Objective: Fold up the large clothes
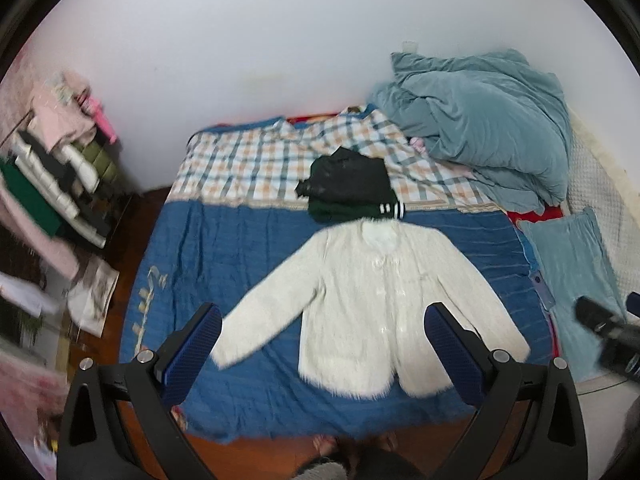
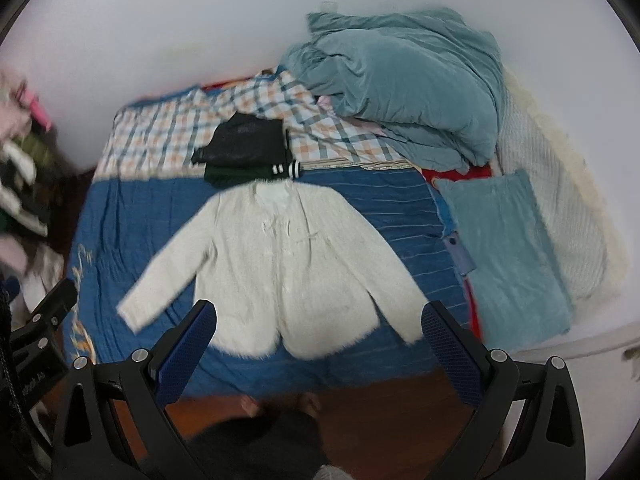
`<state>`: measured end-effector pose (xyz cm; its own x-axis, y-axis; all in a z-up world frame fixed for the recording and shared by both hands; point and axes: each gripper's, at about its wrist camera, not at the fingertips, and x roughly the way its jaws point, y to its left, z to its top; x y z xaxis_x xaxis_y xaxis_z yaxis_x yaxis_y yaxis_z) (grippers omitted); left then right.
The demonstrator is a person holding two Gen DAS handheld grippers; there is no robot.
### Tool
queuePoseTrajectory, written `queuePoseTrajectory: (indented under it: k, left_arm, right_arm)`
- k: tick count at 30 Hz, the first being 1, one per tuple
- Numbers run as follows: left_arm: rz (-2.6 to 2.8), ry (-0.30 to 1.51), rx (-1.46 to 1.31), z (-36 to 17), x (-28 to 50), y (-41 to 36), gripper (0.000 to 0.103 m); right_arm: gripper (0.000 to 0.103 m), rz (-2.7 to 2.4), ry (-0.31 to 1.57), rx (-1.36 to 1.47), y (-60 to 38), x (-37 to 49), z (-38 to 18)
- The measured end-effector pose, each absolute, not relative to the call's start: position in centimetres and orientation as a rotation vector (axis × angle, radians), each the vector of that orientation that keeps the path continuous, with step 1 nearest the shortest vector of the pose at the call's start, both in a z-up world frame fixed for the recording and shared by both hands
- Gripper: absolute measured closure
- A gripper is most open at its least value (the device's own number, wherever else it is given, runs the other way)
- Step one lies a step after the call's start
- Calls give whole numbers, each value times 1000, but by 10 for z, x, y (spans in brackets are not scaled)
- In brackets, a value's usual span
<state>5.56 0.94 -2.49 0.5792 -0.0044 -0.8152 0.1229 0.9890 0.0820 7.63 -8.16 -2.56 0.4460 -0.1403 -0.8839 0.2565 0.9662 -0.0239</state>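
A white fluffy cardigan (image 1: 372, 304) lies flat and face up on the blue bedspread (image 1: 224, 248), sleeves spread out to both sides; it also shows in the right wrist view (image 2: 280, 264). My left gripper (image 1: 324, 320) is open and empty, held high above the cardigan's lower part. My right gripper (image 2: 320, 318) is open and empty, above the cardigan's hem. The right gripper's body shows at the right edge of the left wrist view (image 1: 604, 332). Dark folded clothes (image 1: 352, 188) lie just beyond the cardigan's collar.
A checked sheet (image 1: 256, 164) covers the far part of the bed. A teal duvet heap (image 1: 488, 120) lies at the far right and a teal pillow (image 2: 508, 252) at the right. A rack of clothes (image 1: 52, 168) stands left. Wooden floor (image 2: 380, 412) and feet lie below.
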Motion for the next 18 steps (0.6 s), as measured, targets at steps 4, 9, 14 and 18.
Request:
queuePoseTrajectory:
  k: [4,9,14,18]
  left_arm:
    - [-26,958,240,-92,94,0,0]
    - [23,1061,245,-183,138,-19,0]
    - [127,1164,217,-278,175,-48,0]
    - [188,1233,221,-344,193,-61,0]
  right_arm:
    - [12,-380,1060,257,-134,90,-79]
    - [43,-469,1171,525,-234,105,-196]
    - [30,-562,1242,758,-345,97,-337]
    - [30,-687,1286,899,-430,77,-460]
